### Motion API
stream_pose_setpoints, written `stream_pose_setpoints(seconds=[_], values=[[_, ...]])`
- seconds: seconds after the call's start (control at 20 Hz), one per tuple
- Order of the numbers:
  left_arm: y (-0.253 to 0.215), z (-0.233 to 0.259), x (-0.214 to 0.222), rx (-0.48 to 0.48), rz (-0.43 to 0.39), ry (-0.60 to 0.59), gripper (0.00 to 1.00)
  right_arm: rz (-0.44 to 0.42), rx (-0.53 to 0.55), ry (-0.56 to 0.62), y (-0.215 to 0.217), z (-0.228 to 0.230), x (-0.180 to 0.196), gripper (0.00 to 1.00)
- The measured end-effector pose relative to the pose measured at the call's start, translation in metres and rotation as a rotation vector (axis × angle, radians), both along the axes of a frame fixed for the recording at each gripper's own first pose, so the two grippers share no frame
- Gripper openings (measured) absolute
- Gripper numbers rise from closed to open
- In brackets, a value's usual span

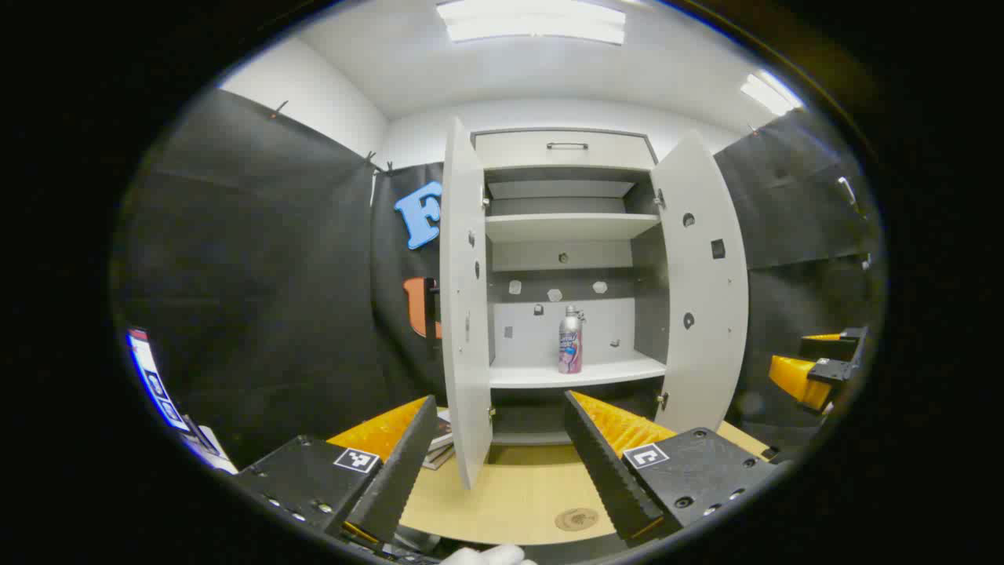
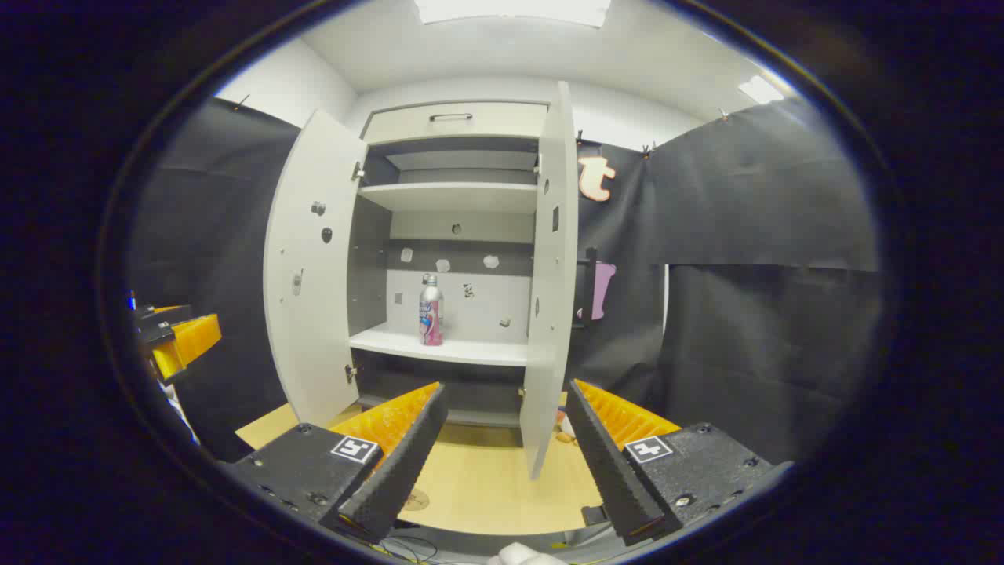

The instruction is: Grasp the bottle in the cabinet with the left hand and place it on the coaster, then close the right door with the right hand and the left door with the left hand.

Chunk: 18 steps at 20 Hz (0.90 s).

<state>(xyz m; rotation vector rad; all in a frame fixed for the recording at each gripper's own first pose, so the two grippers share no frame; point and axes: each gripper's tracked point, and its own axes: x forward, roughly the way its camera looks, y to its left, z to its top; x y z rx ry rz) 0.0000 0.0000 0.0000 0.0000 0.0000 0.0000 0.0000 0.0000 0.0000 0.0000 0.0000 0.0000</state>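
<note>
A metal bottle (image 1: 571,340) with a pink-and-blue label (its print too small to read) stands upright on the cabinet (image 1: 566,149) shelf (image 1: 620,369), both doors open. The left gripper (image 1: 496,459) and right gripper (image 2: 506,447) hang before it over the desk (image 1: 510,494), jaws wide and empty. A round coaster (image 1: 576,519) lies on the desk.

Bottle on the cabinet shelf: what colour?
Silver metal bottle with a pink label; clearest in left gripper view.

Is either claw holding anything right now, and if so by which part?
Nothing is held. The left claw and right claw are both open and empty; the bottle stands untouched on the cabinet shelf.
</note>
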Motion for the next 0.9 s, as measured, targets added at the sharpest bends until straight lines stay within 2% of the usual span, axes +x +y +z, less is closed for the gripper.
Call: stream_pose_setpoints(seconds=[0.25, 0.7, 0.9], values=[[0.008, 0.003, 0.010, 0.006, -0.007, -0.003, 0.99, -0.001, 0.019, 0.017, 0.007, -0.005, -0.011, 0.99], [0.002, 0.009, 0.020, 0.033, -0.025, 0.001, 0.99, 0.002, 0.026, 0.015, 0.008, 0.001, -0.004, 0.99], [-0.011, 0.016, 0.040, 0.029, -0.055, 0.004, 0.97, -0.009, 0.031, 0.014, 0.005, 0.008, 0.002, 1.00]])
